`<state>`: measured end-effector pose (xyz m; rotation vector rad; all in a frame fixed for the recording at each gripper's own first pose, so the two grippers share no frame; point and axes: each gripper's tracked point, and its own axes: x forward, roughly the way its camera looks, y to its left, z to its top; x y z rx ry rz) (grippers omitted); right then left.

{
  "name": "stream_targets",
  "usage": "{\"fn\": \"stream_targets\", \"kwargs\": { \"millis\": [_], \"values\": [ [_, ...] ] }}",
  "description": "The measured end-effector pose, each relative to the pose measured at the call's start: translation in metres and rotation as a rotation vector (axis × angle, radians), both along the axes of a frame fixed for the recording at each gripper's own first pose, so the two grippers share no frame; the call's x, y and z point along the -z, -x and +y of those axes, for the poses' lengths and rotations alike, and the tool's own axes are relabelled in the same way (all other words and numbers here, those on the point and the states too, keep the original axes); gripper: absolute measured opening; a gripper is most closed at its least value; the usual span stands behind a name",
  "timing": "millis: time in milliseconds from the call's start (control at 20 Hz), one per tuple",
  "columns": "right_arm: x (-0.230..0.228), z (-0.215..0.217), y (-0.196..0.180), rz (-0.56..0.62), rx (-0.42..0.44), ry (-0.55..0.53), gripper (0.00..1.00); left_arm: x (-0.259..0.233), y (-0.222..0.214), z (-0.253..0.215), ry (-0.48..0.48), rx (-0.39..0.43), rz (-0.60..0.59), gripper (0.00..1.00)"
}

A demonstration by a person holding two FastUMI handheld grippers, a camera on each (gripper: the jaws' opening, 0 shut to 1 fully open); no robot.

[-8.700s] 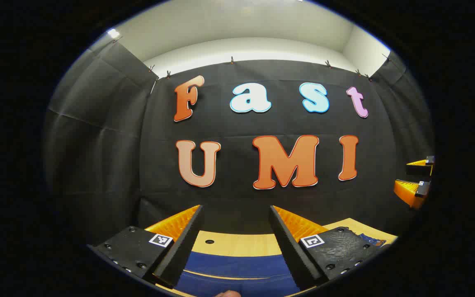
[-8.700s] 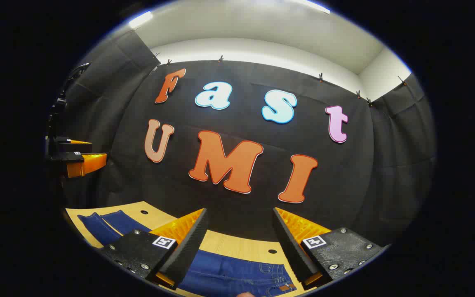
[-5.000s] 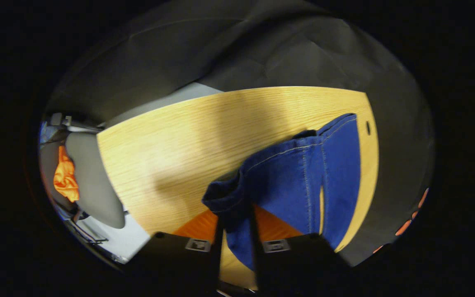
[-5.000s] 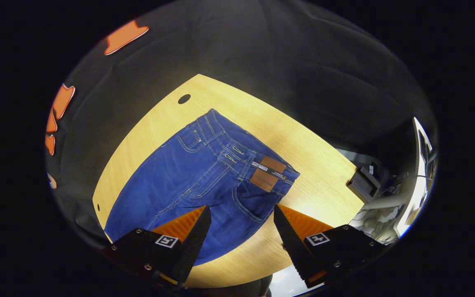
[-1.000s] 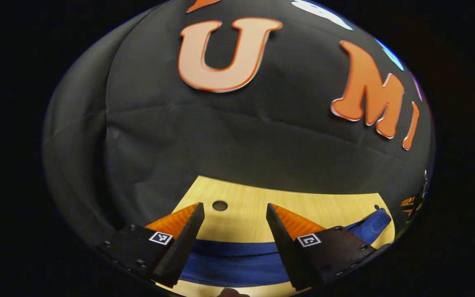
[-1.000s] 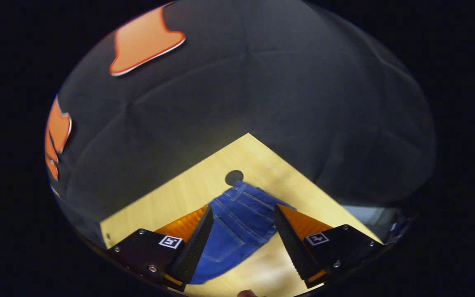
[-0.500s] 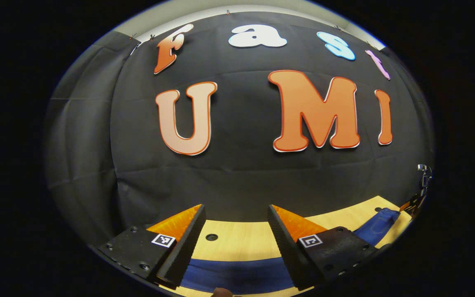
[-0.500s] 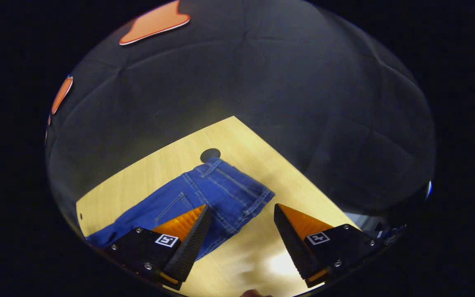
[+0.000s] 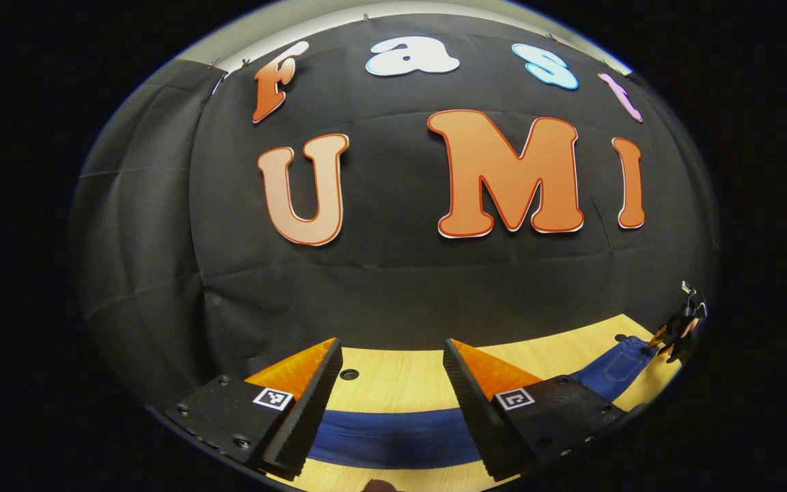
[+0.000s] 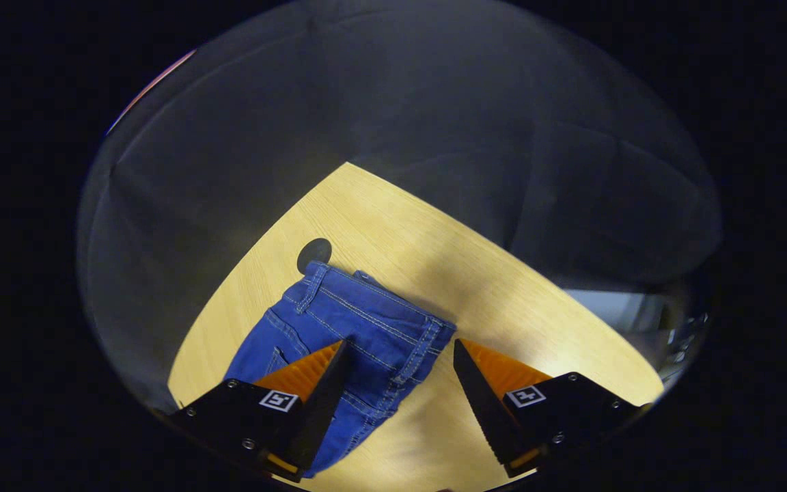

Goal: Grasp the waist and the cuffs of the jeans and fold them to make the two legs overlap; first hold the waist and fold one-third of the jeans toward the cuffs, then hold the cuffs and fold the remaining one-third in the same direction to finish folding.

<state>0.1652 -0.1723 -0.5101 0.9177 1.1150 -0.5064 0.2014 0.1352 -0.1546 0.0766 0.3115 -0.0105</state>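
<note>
1. Since half a second ago, the right gripper (image 10: pixel 399 352) has tipped further down over the waist end of the jeans (image 10: pixel 346 328), so the denim now sits nearer the middle of the right gripper view and more of the worktop (image 10: pixel 503 287) shows beyond it; the left gripper view has barely changed.
2. Right jaws stand spread wide with nothing between them. Whether the left-hand finger touches the denim below it cannot be told.
3. Between and beyond these jaws lies the waistband, with belt loops and pale stitching, running from centre left to just right of centre. A dark round hole (image 10: pixel 314 253) in the wood touches its upper left corner.
4. Left gripper (image 9: pixel 391 350) has its jaws spread too, holding nothing, at the bottom of the left gripper view.
5. Below and between them a flat blue band of the jeans (image 9: pixel 393 437) crosses the lower frame, lying on the worktop (image 9: pixel 400 379).
6. A small dark hole (image 9: pixel 349 374) sits in the wood just beyond that band, between the two fingers.
7. Farther right, the denim carries on to the lower right edge of the frame, where the other gripper (image 9: pixel 682 326) hangs over its end.
8. Black cloth wall (image 9: pixel 393 287) rises behind the worktop in both views.
</note>
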Motion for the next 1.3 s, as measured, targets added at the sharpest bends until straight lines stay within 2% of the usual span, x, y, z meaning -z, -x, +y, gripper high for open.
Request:
{"fn": "stream_targets", "kwargs": {
  "millis": [50,100,150,200,250,300,350,400,550,600,650,700,900,1100,1300],
  "values": [
    [-0.005,0.007,0.000,0.010,0.007,-0.041,0.95,-0.001,0.002,0.000,-0.007,-0.008,0.005,0.92],
    [-0.011,-0.008,0.003,0.021,0.022,-0.013,0.93,-0.002,0.003,0.001,-0.014,-0.014,0.008,0.92],
    [-0.010,-0.003,0.007,0.036,0.000,-0.015,0.82,-0.004,0.005,0.001,-0.017,-0.015,0.012,0.92],
    [-0.010,-0.010,0.009,0.044,-0.021,0.029,0.84,-0.005,0.006,0.002,-0.020,-0.022,0.012,0.92],
    [-0.006,-0.011,0.015,0.072,-0.051,0.049,0.76,-0.003,0.006,0.001,-0.021,-0.021,0.020,0.92],
    [-0.004,-0.017,0.014,0.074,-0.059,0.090,0.74,-0.002,0.007,0.002,-0.021,-0.029,0.024,0.92],
    [-0.003,-0.010,0.015,0.059,-0.094,0.083,0.69,-0.001,0.009,0.002,-0.014,-0.031,0.032,0.92],
    [-0.003,-0.015,0.014,0.048,-0.087,0.120,0.59,0.001,0.011,0.003,-0.006,-0.039,0.037,0.92],
    [-0.011,-0.013,0.016,0.057,-0.094,0.090,0.28,-0.001,0.015,0.002,0.001,-0.035,0.034,0.92],
    [-0.011,-0.010,0.011,0.046,-0.085,0.083,0.28,0.000,0.017,0.003,-0.004,-0.035,0.037,0.92],
    [-0.012,-0.017,0.004,0.016,-0.071,0.099,0.24,-0.002,0.018,0.004,-0.005,-0.037,0.033,0.92],
    [-0.022,-0.011,0.000,-0.023,-0.048,0.092,0.11,-0.004,0.021,0.004,-0.005,-0.038,0.027,0.92],
    [-0.050,-0.018,-0.014,-0.162,-0.071,0.131,0.10,-0.008,0.030,0.010,0.005,-0.048,0.014,0.92],
    [-0.071,-0.013,-0.021,-0.304,-0.173,0.246,0.10,-0.006,0.044,0.021,0.009,-0.054,0.023,0.92],
    [-0.089,-0.008,-0.025,-0.428,-0.230,0.263,0.10,-0.002,0.056,0.043,0.017,-0.060,0.020,0.92]
  ]
}}
